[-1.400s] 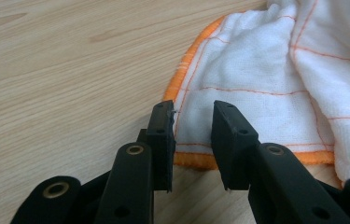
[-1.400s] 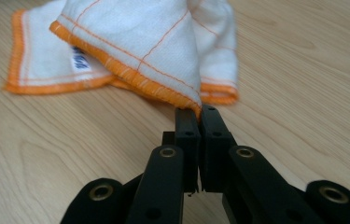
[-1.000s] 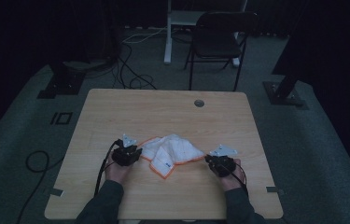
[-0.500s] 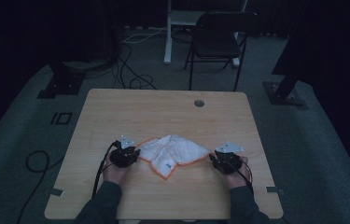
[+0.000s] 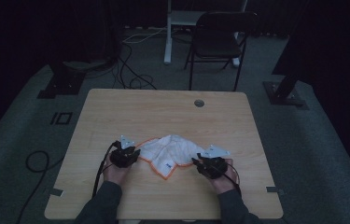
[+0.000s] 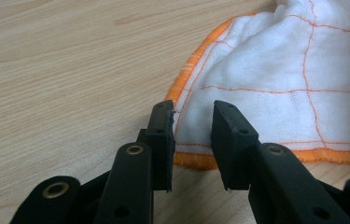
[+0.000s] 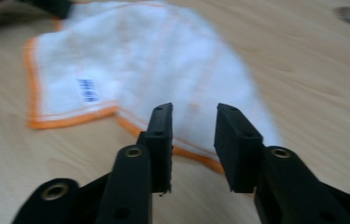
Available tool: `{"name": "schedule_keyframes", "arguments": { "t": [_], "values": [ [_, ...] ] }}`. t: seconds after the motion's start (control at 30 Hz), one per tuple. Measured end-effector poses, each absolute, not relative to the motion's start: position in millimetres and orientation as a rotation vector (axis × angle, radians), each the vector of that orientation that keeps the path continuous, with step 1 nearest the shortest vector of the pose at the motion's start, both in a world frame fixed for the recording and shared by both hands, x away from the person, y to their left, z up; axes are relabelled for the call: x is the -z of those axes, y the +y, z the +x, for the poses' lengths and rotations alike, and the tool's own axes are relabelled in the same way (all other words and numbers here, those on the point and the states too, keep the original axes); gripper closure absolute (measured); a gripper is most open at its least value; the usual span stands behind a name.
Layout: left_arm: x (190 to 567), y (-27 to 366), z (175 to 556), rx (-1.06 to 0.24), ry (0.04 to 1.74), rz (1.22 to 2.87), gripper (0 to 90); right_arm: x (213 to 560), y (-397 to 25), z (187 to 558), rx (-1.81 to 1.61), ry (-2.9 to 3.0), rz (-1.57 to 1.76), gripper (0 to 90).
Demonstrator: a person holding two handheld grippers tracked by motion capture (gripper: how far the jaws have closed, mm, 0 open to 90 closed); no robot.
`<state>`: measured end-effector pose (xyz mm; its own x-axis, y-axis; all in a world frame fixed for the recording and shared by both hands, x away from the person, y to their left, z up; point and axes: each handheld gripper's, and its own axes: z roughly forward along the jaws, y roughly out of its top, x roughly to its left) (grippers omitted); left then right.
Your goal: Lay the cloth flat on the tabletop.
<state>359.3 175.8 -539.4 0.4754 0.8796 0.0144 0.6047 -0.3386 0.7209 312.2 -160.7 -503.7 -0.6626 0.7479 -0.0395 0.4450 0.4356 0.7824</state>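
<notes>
A white cloth (image 5: 170, 151) with orange edging and thin orange grid lines lies crumpled on the wooden table (image 5: 163, 112), near its front. It carries a small blue label (image 7: 85, 89). My left gripper (image 5: 136, 150) is at the cloth's left corner. Its jaws stand open, low over the table, with the orange hem (image 6: 189, 79) just ahead between them (image 6: 192, 116). My right gripper (image 5: 195, 161) is at the cloth's right end, open (image 7: 193, 116), with the cloth (image 7: 154, 60) and its hem lying beyond the jaws. Neither holds anything.
A round cable hole (image 5: 199, 102) sits at the table's far side. Behind the table stand a dark folding chair (image 5: 219, 37) and a white post. Black stand bases (image 5: 60, 84) and cables (image 5: 37, 161) lie on the floor.
My right gripper drew out to the right, then came back left to the cloth's end. The left gripper has hardly moved.
</notes>
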Motion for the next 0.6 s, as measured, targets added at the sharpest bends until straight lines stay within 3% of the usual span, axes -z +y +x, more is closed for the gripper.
{"name": "schedule_keyframes", "arguments": {
  "t": [0.27,0.6],
  "values": [
    [539.8,175.8,359.0,-0.538,1.225,2.060,70.1,517.1,-120.2,308.5,-1.102,2.412,0.906,75.3],
    [540.0,175.8,358.8,-0.541,1.226,2.058,70.2,529.1,-89.0,309.6,-1.091,2.472,0.847,74.6]
  ]
}}
